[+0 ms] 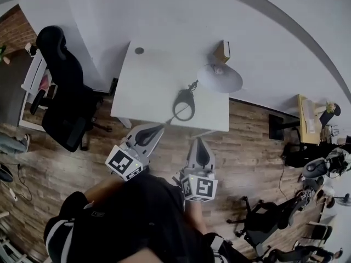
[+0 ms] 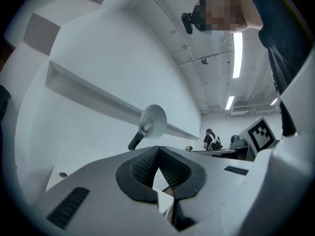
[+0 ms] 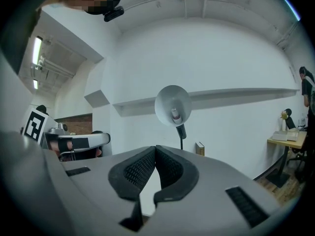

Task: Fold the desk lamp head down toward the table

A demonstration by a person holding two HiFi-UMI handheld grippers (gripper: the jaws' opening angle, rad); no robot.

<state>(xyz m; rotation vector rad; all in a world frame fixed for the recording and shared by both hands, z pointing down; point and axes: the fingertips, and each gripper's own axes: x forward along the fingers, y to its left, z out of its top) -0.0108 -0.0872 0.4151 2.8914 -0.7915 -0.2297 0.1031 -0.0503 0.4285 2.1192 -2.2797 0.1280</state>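
The desk lamp [image 1: 219, 79] stands on the white counter [image 1: 148, 81]. Its ring base [image 1: 184, 95] sits close to the near edge, and its round head is raised over the right side, near a small box [image 1: 222, 51] at the far edge by the wall. The left gripper [image 1: 156, 130] and right gripper [image 1: 198, 144], jaws together and empty, hang just off the near edge above the wooden floor [image 1: 247, 141]. A black chair [image 1: 63, 92] crowds the counter's left; the floor to the right lies open.

office chair [image 1: 64, 100]: left, on wood floor [image 1: 241, 147] | small box [image 1: 222, 50]: by wall [image 1: 164, 12]
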